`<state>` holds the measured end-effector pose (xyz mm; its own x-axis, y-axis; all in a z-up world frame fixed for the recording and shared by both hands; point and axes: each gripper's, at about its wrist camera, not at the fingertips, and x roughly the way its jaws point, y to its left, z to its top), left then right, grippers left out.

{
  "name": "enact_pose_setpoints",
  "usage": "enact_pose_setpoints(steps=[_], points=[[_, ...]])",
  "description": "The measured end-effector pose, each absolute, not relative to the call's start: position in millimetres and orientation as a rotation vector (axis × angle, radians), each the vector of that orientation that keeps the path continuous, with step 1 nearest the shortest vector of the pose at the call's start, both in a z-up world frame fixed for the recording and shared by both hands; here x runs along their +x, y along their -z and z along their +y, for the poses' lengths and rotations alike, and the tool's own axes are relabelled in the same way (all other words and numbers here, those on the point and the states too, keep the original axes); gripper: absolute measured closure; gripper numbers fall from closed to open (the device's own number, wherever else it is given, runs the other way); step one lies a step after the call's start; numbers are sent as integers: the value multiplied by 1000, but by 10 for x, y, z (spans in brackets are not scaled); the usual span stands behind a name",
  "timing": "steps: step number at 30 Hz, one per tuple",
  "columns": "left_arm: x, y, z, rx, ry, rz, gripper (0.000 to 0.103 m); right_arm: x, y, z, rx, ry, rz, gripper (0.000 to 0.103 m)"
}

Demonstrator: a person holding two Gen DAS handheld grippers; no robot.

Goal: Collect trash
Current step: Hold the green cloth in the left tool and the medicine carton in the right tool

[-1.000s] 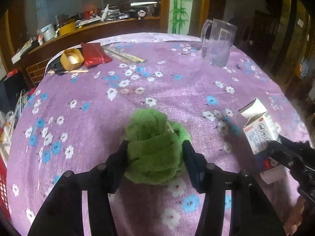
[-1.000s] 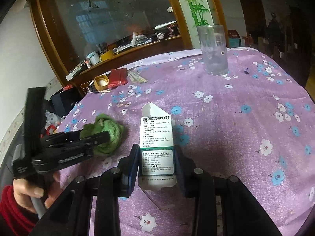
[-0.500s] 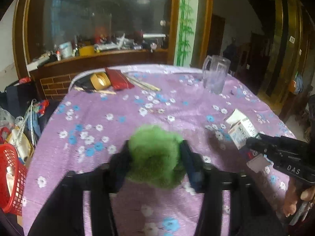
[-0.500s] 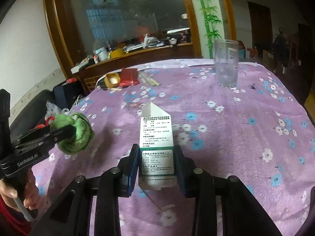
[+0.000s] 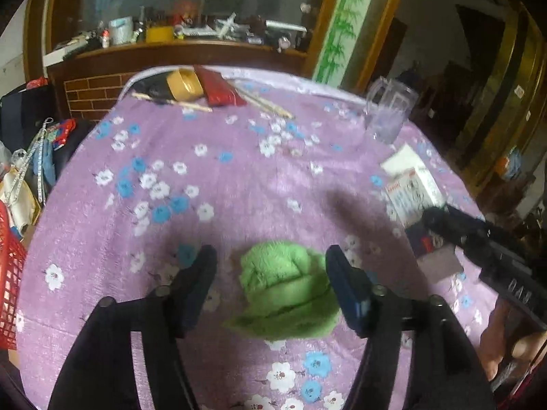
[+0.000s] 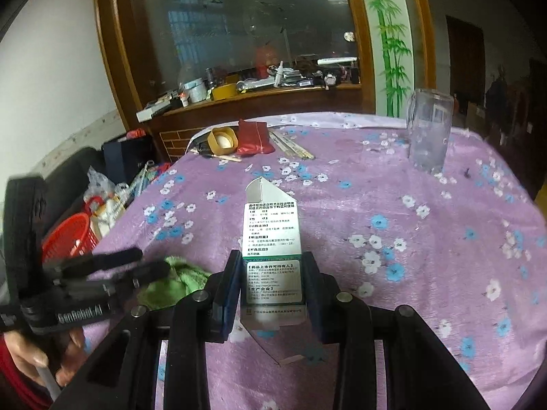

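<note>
The left claw (image 5: 271,273) was spread wide, its two fingers standing apart on either side of the green cloth (image 5: 285,288) without touching it; the cloth lay crumpled on the table near its front edge. The right claw (image 6: 270,283) was pinching a white medicine box (image 6: 271,253) between its pads, the box upright with its top flap open.

The table (image 6: 427,239) was round and covered with a purple cloth printed with white and blue flowers. Toward its far edge sat a clear glass mug (image 6: 429,136) on the right, and on the left a roll of yellow tape (image 6: 224,140), a red pouch (image 6: 254,136) beside it, and some chopsticks (image 6: 294,147).

Beyond the table ran a wooden ledge (image 6: 259,97) cluttered with small items under a large glass pane, with a painted bamboo panel (image 6: 389,41) to the right. A red basket (image 6: 68,235) stood on the floor off the table's left side.
</note>
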<state>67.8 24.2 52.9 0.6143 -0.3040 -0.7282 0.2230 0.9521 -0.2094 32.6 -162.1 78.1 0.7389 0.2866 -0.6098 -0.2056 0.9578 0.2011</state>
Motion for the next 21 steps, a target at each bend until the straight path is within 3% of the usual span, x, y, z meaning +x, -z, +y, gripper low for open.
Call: enact_pose_setpoints(steps=[12,21], points=[[683,-202,-139,9,321,908,25,375,-676,-1924,210,-263,674,65],[670,-278,-66,-25,310,837,41,370,-657,-1902,195,-262,669,65]])
